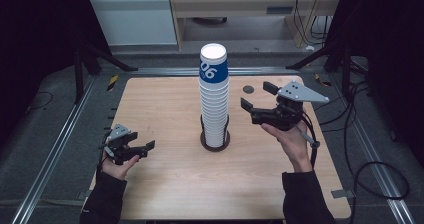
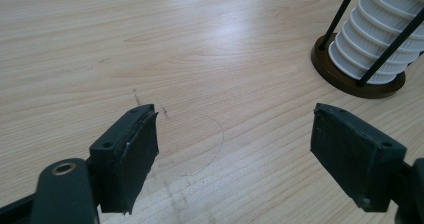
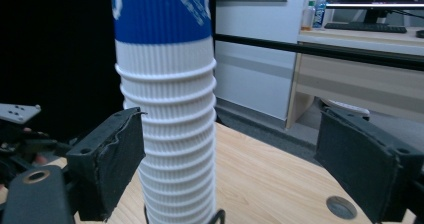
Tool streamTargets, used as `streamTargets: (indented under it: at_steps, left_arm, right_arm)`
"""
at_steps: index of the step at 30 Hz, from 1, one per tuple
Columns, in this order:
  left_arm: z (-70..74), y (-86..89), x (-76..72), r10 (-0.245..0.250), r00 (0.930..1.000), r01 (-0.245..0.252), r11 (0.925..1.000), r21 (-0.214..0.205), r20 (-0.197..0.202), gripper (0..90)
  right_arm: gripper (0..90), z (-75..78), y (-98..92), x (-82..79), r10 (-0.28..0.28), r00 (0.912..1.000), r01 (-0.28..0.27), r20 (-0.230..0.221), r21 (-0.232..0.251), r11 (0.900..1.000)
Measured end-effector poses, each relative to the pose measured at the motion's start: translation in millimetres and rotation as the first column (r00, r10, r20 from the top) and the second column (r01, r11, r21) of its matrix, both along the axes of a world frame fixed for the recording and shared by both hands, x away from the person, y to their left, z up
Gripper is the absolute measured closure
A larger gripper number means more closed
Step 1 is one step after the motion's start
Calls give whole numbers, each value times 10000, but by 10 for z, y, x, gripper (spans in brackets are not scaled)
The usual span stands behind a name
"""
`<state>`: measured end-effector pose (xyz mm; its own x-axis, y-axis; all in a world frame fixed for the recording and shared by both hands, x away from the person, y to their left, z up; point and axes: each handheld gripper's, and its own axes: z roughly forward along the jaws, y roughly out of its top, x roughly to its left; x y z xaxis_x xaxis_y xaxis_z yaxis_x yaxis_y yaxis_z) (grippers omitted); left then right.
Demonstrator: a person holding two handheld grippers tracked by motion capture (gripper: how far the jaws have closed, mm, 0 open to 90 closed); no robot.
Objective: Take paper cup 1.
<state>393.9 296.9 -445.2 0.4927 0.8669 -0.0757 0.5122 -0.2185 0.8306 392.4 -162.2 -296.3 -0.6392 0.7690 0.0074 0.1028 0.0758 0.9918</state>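
Down at the near left, the left claw (image 1: pixel 145 148) hangs just over the counter (image 1: pixel 165 194), jaws apart and empty. Mid-counter, the stack of cups (image 1: pixel 214 101) stands upright in its dark wire holder (image 1: pixel 215 140). Beside it to the right, the right claw (image 1: pixel 255 98) points at the stack, spread wide, gripping nothing.

The left gripper (image 2: pixel 235 149) hung over the bare wooden counter (image 2: pixel 175 49), its jaws wide apart with nothing between them. A stack of ribbed white cups (image 2: pixel 377 31) stood in a dark-based holder (image 2: pixel 345 74) at upper right.
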Motion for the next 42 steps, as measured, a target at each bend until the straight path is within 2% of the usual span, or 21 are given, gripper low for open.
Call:
streamTargets:
  at_steps: [3, 5, 15, 21, 29, 42]
  left_arm:
    - [-8, -18, 4, -77, 10000, 77, 10000, 53, -38, 184]
    - [-14, -29, 6, -120, 9999, 121, 9999, 71, -70, 184]
    - [-29, -67, 9, -265, 9996, 266, 9996, 83, -127, 179]
    - [-40, -81, 16, -333, 9993, 336, 9993, 137, -187, 176]
    - [-55, -97, 23, -371, 9989, 377, 9990, 221, -269, 171]
    - [-74, -107, 36, -420, 9983, 433, 9985, 325, -414, 165]
  right_arm:
    - [117, 58, 76, 11, 131, 9999, -132, 45, 99, 9999]
    - [112, 116, 180, 33, 402, 9991, -404, 93, 232, 9989]
    - [95, 268, 490, 168, 784, 9965, -792, 286, 267, 9965]
    - [94, 276, 663, 302, 840, 9961, -850, 270, 377, 9957]
    - [96, 271, 793, 453, 814, 9966, -817, 123, 307, 9962]
    - [117, 227, 970, 593, 611, 9981, -612, 41, 56, 9981]
